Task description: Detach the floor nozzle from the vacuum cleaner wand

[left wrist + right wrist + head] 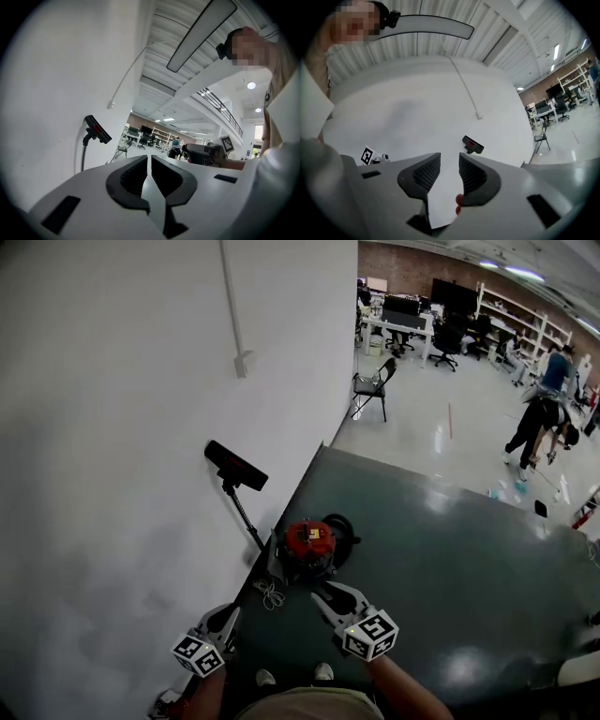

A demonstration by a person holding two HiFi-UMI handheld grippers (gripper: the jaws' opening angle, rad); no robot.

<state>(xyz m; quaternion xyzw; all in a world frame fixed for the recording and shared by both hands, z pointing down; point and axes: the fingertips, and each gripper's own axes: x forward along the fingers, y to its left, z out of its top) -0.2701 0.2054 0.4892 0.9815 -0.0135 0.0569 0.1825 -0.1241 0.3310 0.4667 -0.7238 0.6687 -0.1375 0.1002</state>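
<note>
The black floor nozzle (236, 466) rests high against the white wall, on the end of a thin wand (246, 517) that runs down to the red canister vacuum (309, 545) on the floor. The nozzle also shows in the left gripper view (97, 129) and in the right gripper view (472, 145), well ahead of both sets of jaws. My left gripper (229, 614) (149, 157) is shut and empty, low and left of the canister. My right gripper (320, 592) (450, 158) sits just in front of the canister, jaws slightly apart with nothing between them.
The white wall (112, 427) fills the left side. A dark green floor mat (450, 568) spreads to the right. A loose cable (270, 593) lies by the canister. A folding chair (373, 385), desks (403, 324) and people (539, 427) stand far off.
</note>
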